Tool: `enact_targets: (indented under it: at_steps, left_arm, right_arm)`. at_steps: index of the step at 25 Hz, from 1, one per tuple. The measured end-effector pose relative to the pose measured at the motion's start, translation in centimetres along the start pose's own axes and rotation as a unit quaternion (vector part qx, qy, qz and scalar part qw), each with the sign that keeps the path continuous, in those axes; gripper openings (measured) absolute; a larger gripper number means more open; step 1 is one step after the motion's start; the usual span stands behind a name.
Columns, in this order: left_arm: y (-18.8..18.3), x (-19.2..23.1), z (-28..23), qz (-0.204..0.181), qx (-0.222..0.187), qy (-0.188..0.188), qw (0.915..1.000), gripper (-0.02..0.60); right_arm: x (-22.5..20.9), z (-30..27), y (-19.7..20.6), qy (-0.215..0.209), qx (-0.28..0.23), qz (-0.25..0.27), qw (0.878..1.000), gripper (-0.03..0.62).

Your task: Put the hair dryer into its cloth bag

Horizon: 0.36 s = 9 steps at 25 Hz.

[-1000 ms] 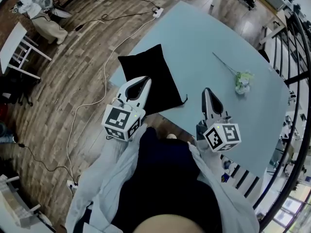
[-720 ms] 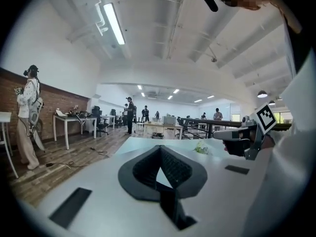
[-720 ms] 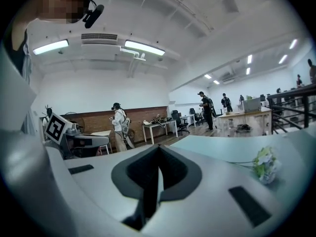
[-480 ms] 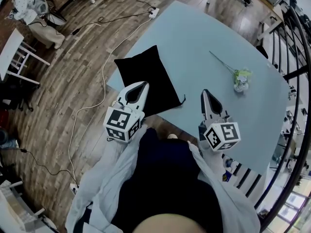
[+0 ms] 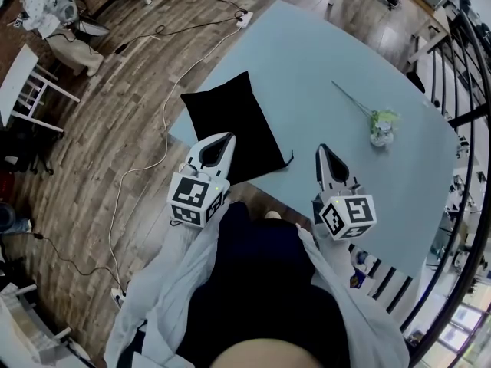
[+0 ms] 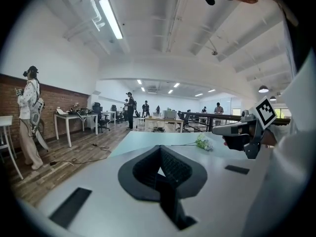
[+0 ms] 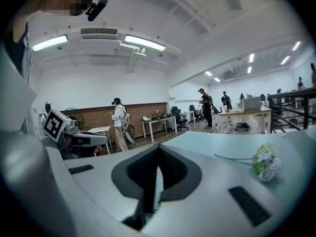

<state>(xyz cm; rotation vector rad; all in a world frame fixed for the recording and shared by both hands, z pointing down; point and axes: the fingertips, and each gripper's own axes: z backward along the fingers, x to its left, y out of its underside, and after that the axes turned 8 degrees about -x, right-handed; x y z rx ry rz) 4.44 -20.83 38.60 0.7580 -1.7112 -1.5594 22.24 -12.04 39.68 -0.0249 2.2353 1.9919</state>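
Both clenched and empty: left gripper point(image 5: 224, 139) and right gripper point(image 5: 323, 150) sit at the near edge of the table point(image 5: 330, 60). The cloth bag point(image 5: 230, 117) lies just ahead of your left. No hair dryer in any of the 3 views, so it's probably bagged already. Check the bag before your next move.

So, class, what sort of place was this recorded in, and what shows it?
Probably an open-plan office or lab: ceiling strip lights, desks with office chairs along a brick wall, and power cables trailing over the wood floor.
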Motion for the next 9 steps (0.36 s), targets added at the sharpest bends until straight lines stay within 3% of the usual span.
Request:
enact_targets:
  at_steps: [9]
  left_arm:
    - [0.60, 0.47, 0.26, -0.006, 0.003, 0.001, 1.0000, 0.015]
  right_arm:
    - [0.76, -0.39, 0.46, -0.004, 0.009, 0.013, 1.000, 0.008]
